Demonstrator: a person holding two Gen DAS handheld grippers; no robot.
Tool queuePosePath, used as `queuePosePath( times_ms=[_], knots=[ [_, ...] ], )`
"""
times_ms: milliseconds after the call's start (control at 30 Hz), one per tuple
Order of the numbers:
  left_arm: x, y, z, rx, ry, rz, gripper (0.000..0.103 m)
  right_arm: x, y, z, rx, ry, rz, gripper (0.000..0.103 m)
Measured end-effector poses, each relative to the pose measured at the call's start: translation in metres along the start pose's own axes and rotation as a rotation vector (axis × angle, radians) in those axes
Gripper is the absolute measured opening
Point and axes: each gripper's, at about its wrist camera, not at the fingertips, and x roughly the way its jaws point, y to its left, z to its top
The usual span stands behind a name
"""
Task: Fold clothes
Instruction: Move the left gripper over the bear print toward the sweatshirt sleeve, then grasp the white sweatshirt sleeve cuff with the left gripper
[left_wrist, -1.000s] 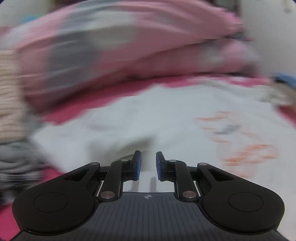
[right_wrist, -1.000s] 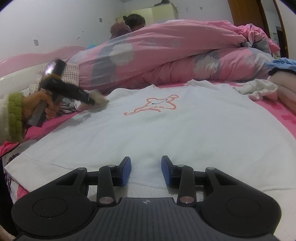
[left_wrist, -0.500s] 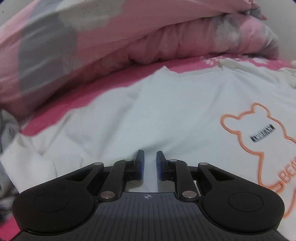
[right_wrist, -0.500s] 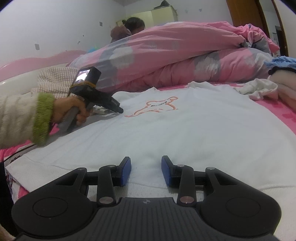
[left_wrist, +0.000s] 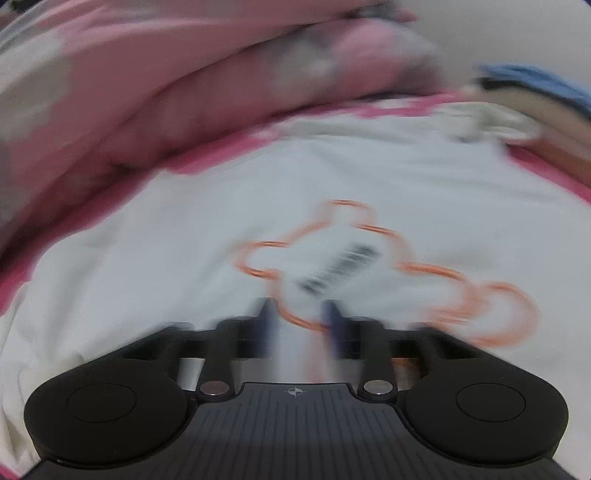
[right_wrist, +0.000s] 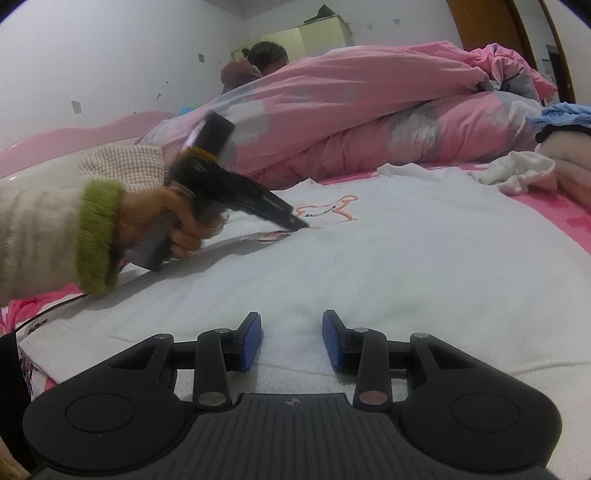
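Nearest, in the right wrist view: right gripper (right_wrist: 291, 341) low over the hem of the white shirt (right_wrist: 388, 266), blue pads apart, bare cloth between them and nothing clamped. Shirt spread flat on the bed, front up, orange bear outline (right_wrist: 325, 216) mid-chest.

Further in and to the left: a hand (right_wrist: 166, 225) in a cream sleeve with a green cuff (right_wrist: 98, 236), gripping the left gripper (right_wrist: 301, 224), tip down at the bear outline. In the left wrist view, heavily blurred: left gripper (left_wrist: 297, 321) just above the shirt (left_wrist: 184, 258), jaws opening, part of the bear outline (left_wrist: 369, 266) and its dark label showing in the gap, no cloth pinched that can be made out.

Around the shirt: pink sheet (right_wrist: 561, 218) showing at the right edge; a small crumpled white garment (right_wrist: 517, 171) by the collar; beyond it a stack of folded cream clothes (right_wrist: 569, 162) topped with blue cloth (right_wrist: 557, 112). At the left, a checked cream garment (right_wrist: 122, 162) behind the sleeve.

Farther back: a bulky pink duvet (right_wrist: 351, 110) with grey and white patches, heaped across the bed right behind the collar, closing off the far side. Behind it, a person's head (right_wrist: 267, 59), partly hidden. Pink headboard (right_wrist: 74, 136) at the left. White wall (right_wrist: 110, 55) with small marks, a pale cabinet (right_wrist: 321, 35) in the corner, a wooden door frame (right_wrist: 484, 26) at the right.
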Motion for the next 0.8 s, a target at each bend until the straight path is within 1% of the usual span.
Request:
queuePosePath(
  times_ms=[33,67,100,167,200,267,400,433,467,533,600,633,700,733,800],
  knots=[
    [0.009,0.011,0.004,-0.044,0.001,0.024,0.056,0.0,0.0,0.0,0.001,-0.001,0.001,0.039],
    [0.018,0.022,0.009,-0.085,0.002,0.045,0.061,0.0,0.0,0.0,0.001,-0.001,0.002,0.039],
    [0.022,0.026,0.015,-0.093,0.01,0.04,0.062,0.0,0.0,0.0,0.002,-0.003,0.003,0.039],
    [0.023,0.02,0.022,-0.042,0.008,0.075,0.061,0.0,-0.001,-0.001,0.006,-0.006,0.007,0.039],
    [0.023,0.017,0.026,-0.019,0.007,0.094,0.056,-0.001,-0.001,-0.001,0.009,-0.008,0.008,0.039],
    [0.013,0.015,0.03,-0.014,-0.003,0.144,0.05,-0.002,-0.001,-0.002,0.012,-0.011,0.012,0.039],
    [-0.004,0.008,0.039,-0.085,-0.032,-0.033,0.05,-0.003,-0.001,-0.003,0.018,-0.016,0.018,0.039],
    [-0.001,0.0,0.043,-0.083,-0.018,-0.08,0.05,-0.003,-0.002,-0.003,0.02,-0.017,0.02,0.039],
    [0.003,-0.009,0.046,-0.084,-0.004,-0.127,0.05,-0.003,-0.002,-0.003,0.022,-0.018,0.023,0.039],
    [0.02,-0.021,0.054,-0.129,0.034,-0.209,0.05,-0.004,-0.003,-0.003,0.028,-0.02,0.027,0.039],
    [0.049,-0.025,0.062,-0.177,0.073,-0.23,0.049,-0.004,-0.003,-0.003,0.031,-0.021,0.029,0.039],
    [0.065,-0.024,0.065,-0.177,0.074,-0.203,0.049,-0.004,-0.003,-0.003,0.032,-0.022,0.029,0.039],
    [0.088,-0.025,0.074,-0.139,0.027,-0.13,0.05,-0.004,-0.004,-0.003,0.037,-0.023,0.033,0.039],
    [0.097,-0.021,0.08,-0.148,0.022,-0.099,0.05,-0.004,-0.004,-0.003,0.041,-0.023,0.035,0.039],
    [0.105,-0.01,0.093,-0.216,0.021,-0.067,0.049,-0.004,-0.005,-0.003,0.05,-0.025,0.041,0.039]
  ],
)
